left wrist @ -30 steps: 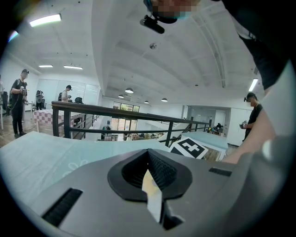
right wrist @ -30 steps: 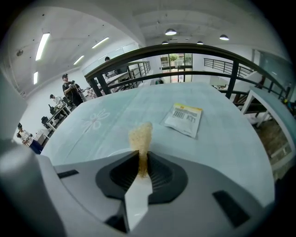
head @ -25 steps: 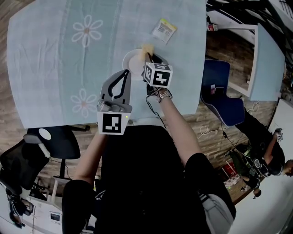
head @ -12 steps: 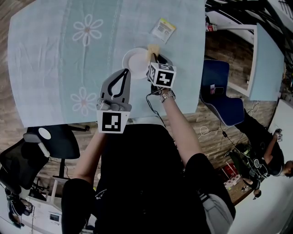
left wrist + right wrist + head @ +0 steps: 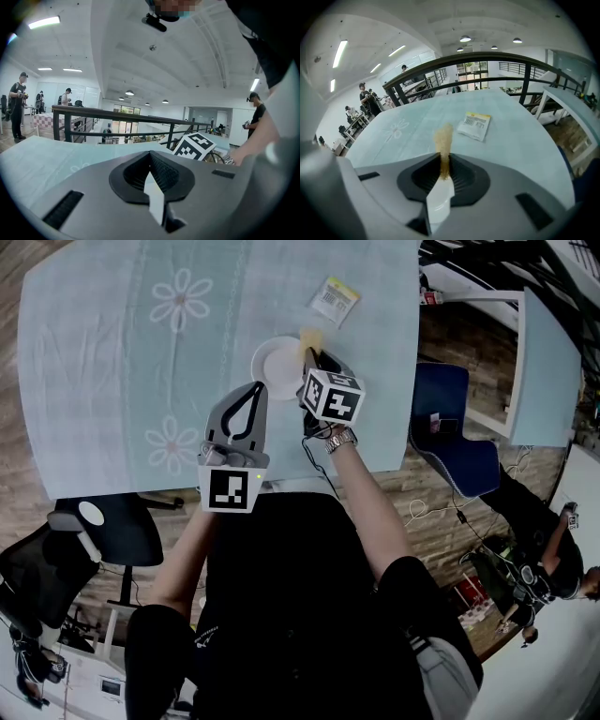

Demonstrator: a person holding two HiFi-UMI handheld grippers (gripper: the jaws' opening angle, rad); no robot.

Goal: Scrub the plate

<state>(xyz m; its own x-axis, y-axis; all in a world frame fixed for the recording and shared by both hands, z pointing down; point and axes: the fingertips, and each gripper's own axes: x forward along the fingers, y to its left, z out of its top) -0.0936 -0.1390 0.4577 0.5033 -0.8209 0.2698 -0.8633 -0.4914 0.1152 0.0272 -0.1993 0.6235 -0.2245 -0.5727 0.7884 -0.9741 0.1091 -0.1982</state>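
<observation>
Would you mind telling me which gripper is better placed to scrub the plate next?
Right. The right gripper is shut on the sponge, beside the plate's right rim in the head view. The left gripper is shut, holds nothing, and sits short of the plate.

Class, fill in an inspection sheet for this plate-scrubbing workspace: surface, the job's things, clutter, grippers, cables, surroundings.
Surface: table covered by a pale blue cloth with flower prints.
Job's things: white plate lies flat near the table's near edge; yellow sponge is at its far right rim, and whether they touch cannot be told.
Clutter: one small packet lies flat beyond the plate.
Grippers: left gripper is shut and empty, apart from the plate; right gripper is shut on the sponge.
Cables: a black cable hangs by the right wrist.
Surroundings: blue chair, black office chair, people standing in the hall.
</observation>
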